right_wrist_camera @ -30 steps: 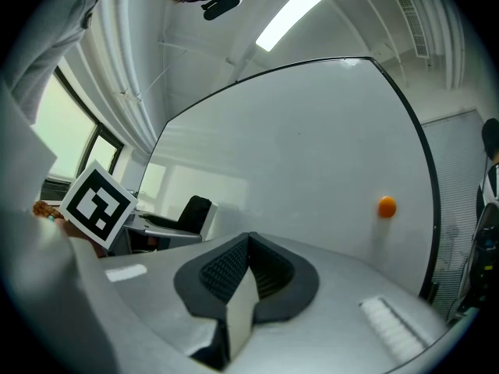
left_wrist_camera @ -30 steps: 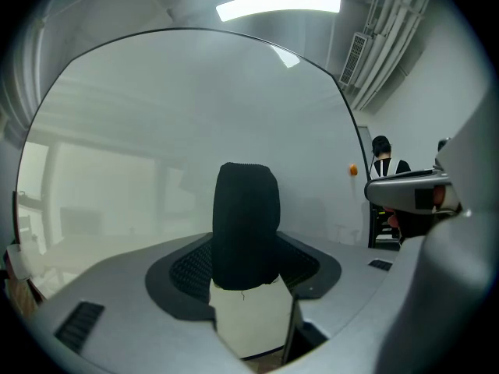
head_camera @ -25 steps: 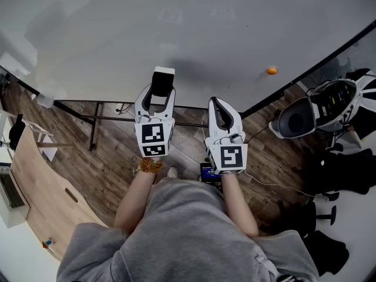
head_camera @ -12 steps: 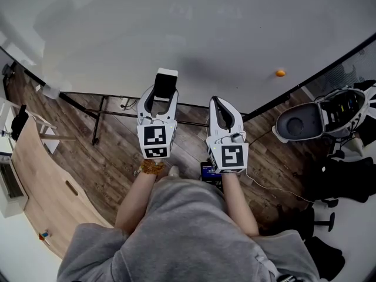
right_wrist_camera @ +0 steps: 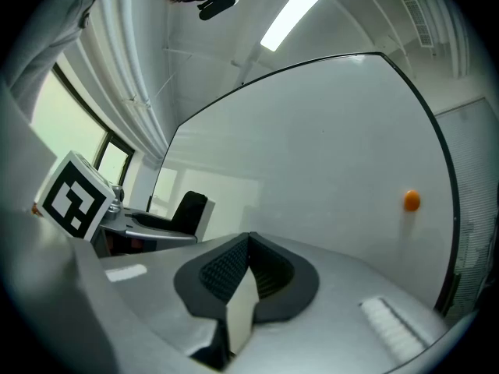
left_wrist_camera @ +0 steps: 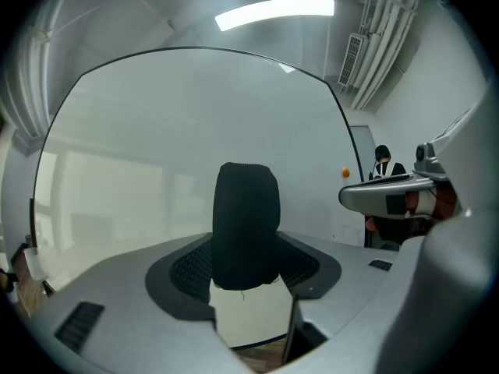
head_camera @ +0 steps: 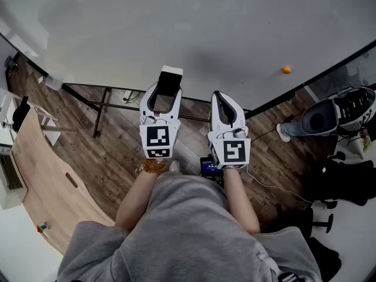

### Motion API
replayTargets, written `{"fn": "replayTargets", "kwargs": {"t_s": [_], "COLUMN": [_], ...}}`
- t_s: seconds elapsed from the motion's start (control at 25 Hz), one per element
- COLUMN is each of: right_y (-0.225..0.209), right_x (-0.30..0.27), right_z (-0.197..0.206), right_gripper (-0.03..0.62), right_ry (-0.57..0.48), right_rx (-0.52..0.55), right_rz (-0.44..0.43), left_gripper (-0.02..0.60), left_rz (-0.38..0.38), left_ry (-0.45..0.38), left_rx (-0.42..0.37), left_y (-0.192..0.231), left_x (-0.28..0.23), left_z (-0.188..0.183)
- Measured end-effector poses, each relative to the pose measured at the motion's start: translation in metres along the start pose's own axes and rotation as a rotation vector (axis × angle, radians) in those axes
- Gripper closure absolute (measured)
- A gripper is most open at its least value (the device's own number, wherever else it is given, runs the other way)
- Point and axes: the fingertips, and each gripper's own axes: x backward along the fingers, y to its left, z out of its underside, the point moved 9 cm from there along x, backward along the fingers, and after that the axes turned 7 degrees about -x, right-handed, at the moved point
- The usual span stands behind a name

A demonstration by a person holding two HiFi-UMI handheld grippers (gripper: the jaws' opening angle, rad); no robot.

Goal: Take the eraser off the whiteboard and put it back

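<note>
**Eraser held off the board, return not yet made**

Little is changed over the last second. The eraser (head_camera: 169, 79) is still clamped in the left gripper (head_camera: 165, 96), and the right gripper (head_camera: 221, 100) is still carried beside it with its jaws pressed together on nothing. In the head view both grippers are shifted a little to the right. The whiteboard (head_camera: 176, 22) edge and the orange magnet (head_camera: 286, 70) are shifted the same way, so most of this is likely a turn of the head, not a move of the hands. The eraser is therefore judged to be already taken off and held before the board's lower part, with the putting back still to be done.

In the head view the eraser is seen from above, a white back over a dark face, against the board. Whether the board is touched cannot be told there. In the left gripper view the grip is shown plainly: the dark felt stands upright between the two pads, with its white body below, and the board fills the background. In the right gripper view the shut jaws are shown meeting in a line, and the eraser is seen side-on at the left, which no other view gives. The magnet is seen in all three views.
</note>
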Motion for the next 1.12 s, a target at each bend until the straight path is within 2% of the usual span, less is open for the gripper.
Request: {"fn": "replayTargets", "kwargs": {"t_s": [0.2,0.64,1.12], "right_y": [-0.001,0.013,0.049], "right_x": [0.002,0.000,0.007], "right_z": [0.007,0.004,0.009], "right_gripper": [0.583,0.583,0.583], "right_ry": [0.012,0.005,-0.016], "right_rx": [0.003,-0.003,-0.010], "right_rz": [-0.015,-0.052,-0.120], "left_gripper": [0.347,0.347,0.347], "left_rz": [0.000,-0.006,-0.046], "left_ry": [-0.031,-0.033,-0.082], "left_rx": [-0.003,-0.002,-0.020], "left_y": [-0.007,-0.007,-0.002], "left_x": [0.010,0.030,0.063], "left_z": [0.000,0.002,0.002]}}
